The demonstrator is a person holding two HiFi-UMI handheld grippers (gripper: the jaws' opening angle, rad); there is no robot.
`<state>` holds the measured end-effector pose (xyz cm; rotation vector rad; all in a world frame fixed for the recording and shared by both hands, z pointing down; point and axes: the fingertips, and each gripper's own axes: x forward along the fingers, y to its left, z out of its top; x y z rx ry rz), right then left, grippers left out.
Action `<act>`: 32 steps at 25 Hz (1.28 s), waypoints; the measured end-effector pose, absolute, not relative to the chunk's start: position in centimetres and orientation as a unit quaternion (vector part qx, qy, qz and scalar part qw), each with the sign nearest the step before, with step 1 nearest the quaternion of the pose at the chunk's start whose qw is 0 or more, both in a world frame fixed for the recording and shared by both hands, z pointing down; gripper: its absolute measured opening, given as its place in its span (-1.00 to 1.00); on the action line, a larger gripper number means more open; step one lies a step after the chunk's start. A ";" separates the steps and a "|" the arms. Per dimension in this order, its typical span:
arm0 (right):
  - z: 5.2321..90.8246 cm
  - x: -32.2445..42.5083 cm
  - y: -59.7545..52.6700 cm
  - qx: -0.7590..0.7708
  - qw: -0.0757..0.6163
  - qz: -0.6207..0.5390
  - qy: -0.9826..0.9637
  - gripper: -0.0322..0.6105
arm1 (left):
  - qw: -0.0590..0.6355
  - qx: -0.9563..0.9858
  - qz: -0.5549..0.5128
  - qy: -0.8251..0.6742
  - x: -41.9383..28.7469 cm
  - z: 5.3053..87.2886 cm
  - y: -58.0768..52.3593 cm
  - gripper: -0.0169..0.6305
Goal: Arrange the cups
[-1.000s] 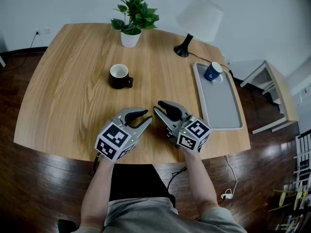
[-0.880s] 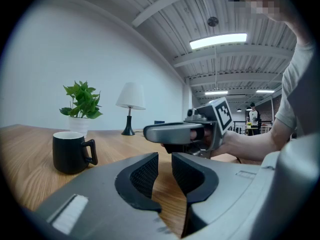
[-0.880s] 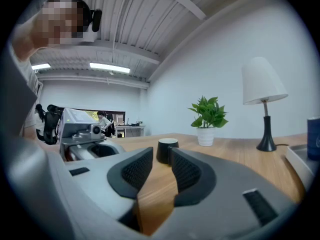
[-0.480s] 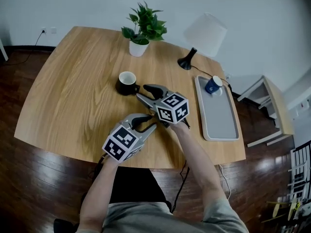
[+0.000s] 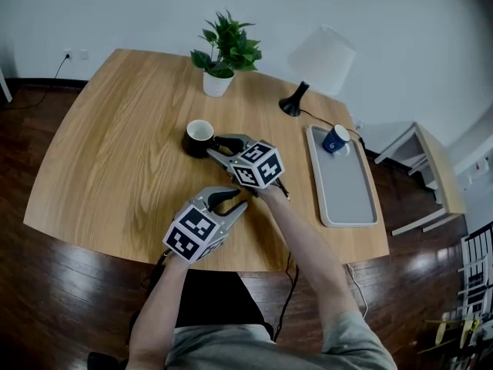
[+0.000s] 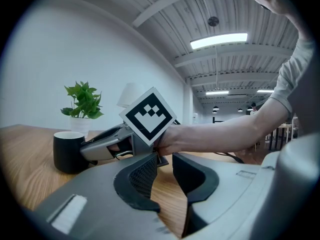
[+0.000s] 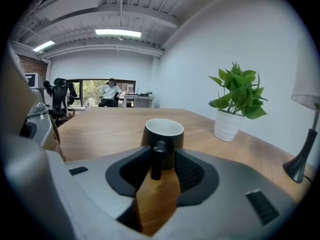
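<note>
Black ceramic mug (image 5: 199, 136) stands on the wooden surface (image 5: 115, 145) at 12 o'clock of your right gripper (image 5: 214, 147), its handle (image 7: 158, 159) between half-open fingers that have just been closing, not yet pinching: centre it, then squeeze squarely.

Black cup (image 5: 199, 138): matte black outside and on the handle, white inside. Blue cup (image 5: 337, 139): deep blue, small white mark on its side, white inside. Tray (image 5: 348, 203): plain pale grey, no pattern. Table (image 5: 115, 145): light honey wood with long, darker grain lines running across the top. Plant (image 5: 228, 43): bright green leaves. Pot (image 5: 216, 84): plain white. Lamp (image 5: 321, 52): white shade, black stem and foot. Floor (image 5: 54, 284): dark brown glossy boards. Wall (image 5: 115, 6): off-white, unmarked. Side table (image 5: 441, 160): pale wood top, white frame.
</note>
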<state>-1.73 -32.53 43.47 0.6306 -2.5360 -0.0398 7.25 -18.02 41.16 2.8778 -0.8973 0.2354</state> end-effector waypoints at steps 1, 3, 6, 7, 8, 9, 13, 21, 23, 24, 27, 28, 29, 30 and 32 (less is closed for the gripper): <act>43.5 -1.9 -32.5 0.232 0.262 -0.017 -0.937 -0.50 | 0.059 0.950 0.078 -0.296 7.2 41.2 -18.0 -0.63; 43.5 -1.9 -32.4 0.231 0.262 -0.017 -0.937 -0.64 | 0.058 0.950 0.077 -0.296 7.2 41.2 -18.0 -0.63; 43.2 -1.6 -32.4 0.236 0.246 0.004 -0.940 -0.65 | 0.059 0.950 0.077 -0.297 7.2 41.2 -18.0 -0.63; 43.1 -1.3 -32.3 0.239 0.238 0.011 -0.941 -0.65 | 0.059 0.950 0.077 -0.297 7.2 41.2 -17.9 -0.63; 42.9 -0.9 -32.2 0.243 0.228 0.021 -0.943 -0.65 | 0.059 0.950 0.077 -0.296 7.2 41.2 -17.9 -0.63; 42.6 -0.3 -32.1 0.247 0.215 0.033 -0.944 -0.65 | 0.058 0.951 0.076 -0.295 7.2 41.1 -17.9 -0.63; 40.5 3.3 -31.8 0.276 0.165 0.065 -0.945 -0.65 | 0.057 0.951 0.075 -0.293 6.7 41.0 -17.9 -0.63; 33.5 20.1 -30.1 0.381 0.098 0.056 -0.918 -0.65 | 0.059 0.950 0.075 -0.297 6.9 40.7 -18.1 -0.63; 32.3 26.5 -29.6 0.433 0.102 0.045 -0.895 -0.65 | 0.058 0.950 0.076 -0.296 6.9 40.7 -18.1 -0.63; 32.2 29.7 -29.4 0.457 0.105 0.044 -0.882 -0.65 | 0.058 0.950 0.076 -0.296 6.8 40.7 -18.1 -0.63; 33.9 37.6 -28.7 0.508 0.118 0.063 -0.851 -0.65 | 0.058 0.950 0.077 -0.297 6.8 40.9 -17.9 -0.63; 34.8 39.5 -28.5 0.517 0.126 0.073 -0.844 -0.65 | 0.058 0.950 0.076 -0.297 6.9 40.9 -17.9 -0.63; 35.9 40.8 -28.3 0.523 0.135 0.082 -0.838 -0.65 | 0.058 0.950 0.075 -0.297 6.9 40.9 -17.9 -0.63; 36.8 41.7 -28.1 0.526 0.145 0.088 -0.834 -0.65 | 0.058 0.950 0.074 -0.297 7.0 40.9 -17.9 -0.63; 38.1 42.5 -27.8 0.526 0.160 0.090 -0.831 -0.65 | 0.059 0.950 0.074 -0.297 7.0 41.0 -17.9 -0.63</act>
